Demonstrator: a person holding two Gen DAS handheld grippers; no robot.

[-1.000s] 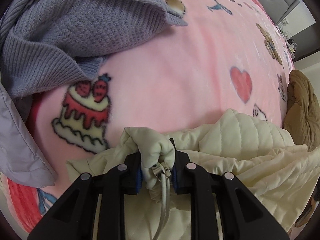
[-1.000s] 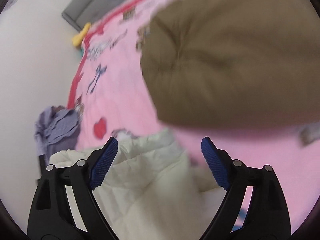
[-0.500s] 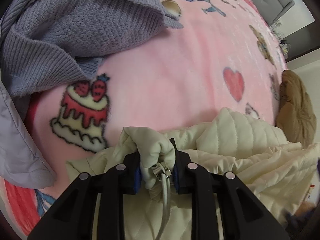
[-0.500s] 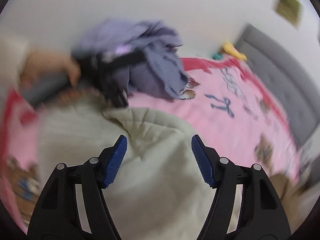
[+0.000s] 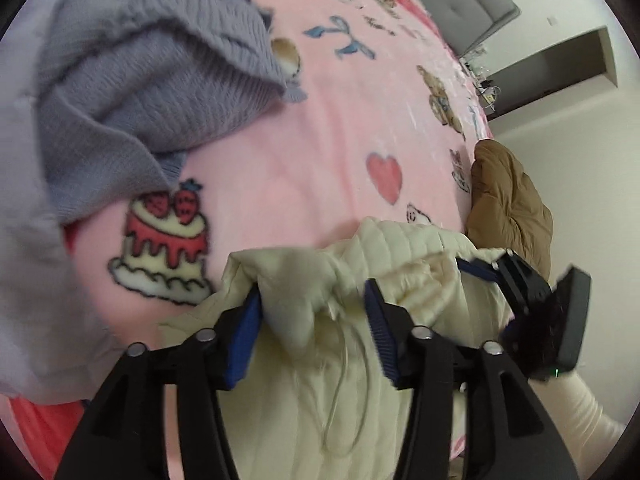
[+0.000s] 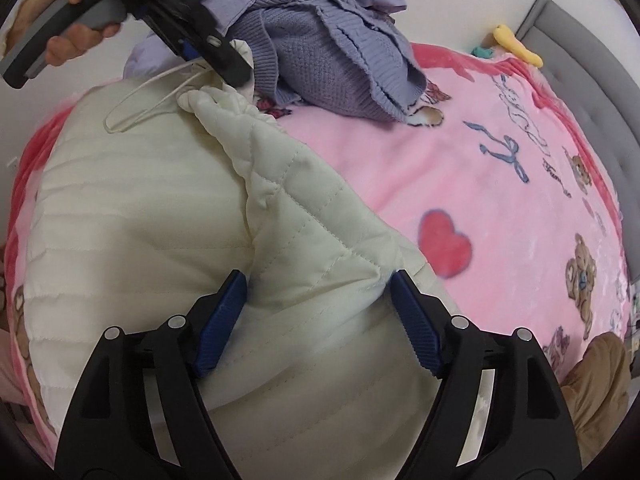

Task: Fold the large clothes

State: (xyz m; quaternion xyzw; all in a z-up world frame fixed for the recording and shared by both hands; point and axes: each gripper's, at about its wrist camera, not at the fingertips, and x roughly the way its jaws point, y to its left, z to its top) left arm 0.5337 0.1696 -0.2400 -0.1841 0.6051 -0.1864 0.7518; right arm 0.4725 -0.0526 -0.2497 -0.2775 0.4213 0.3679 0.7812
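Right wrist view: pink bed blanket (image 6: 500,184) carries my cream quilted jacket (image 6: 152,248), spread near its edge. Purple knit pile (image 6: 320,52) beyond, brown coat (image 5: 508,208) at far side. My right hand-held gripper (image 6: 318,312) is spread wide around a jacket fold, not pinching. Left hand-held gripper (image 5: 312,320) gapes too, bunched collar and drawstring (image 5: 344,380) between. Risk: slippery padding slides out, fold collapses. No containers.

Cream quilted jacket (image 6: 168,240) lies bunched at the bed's near edge, drawstring (image 6: 140,96) looped loose across its top.
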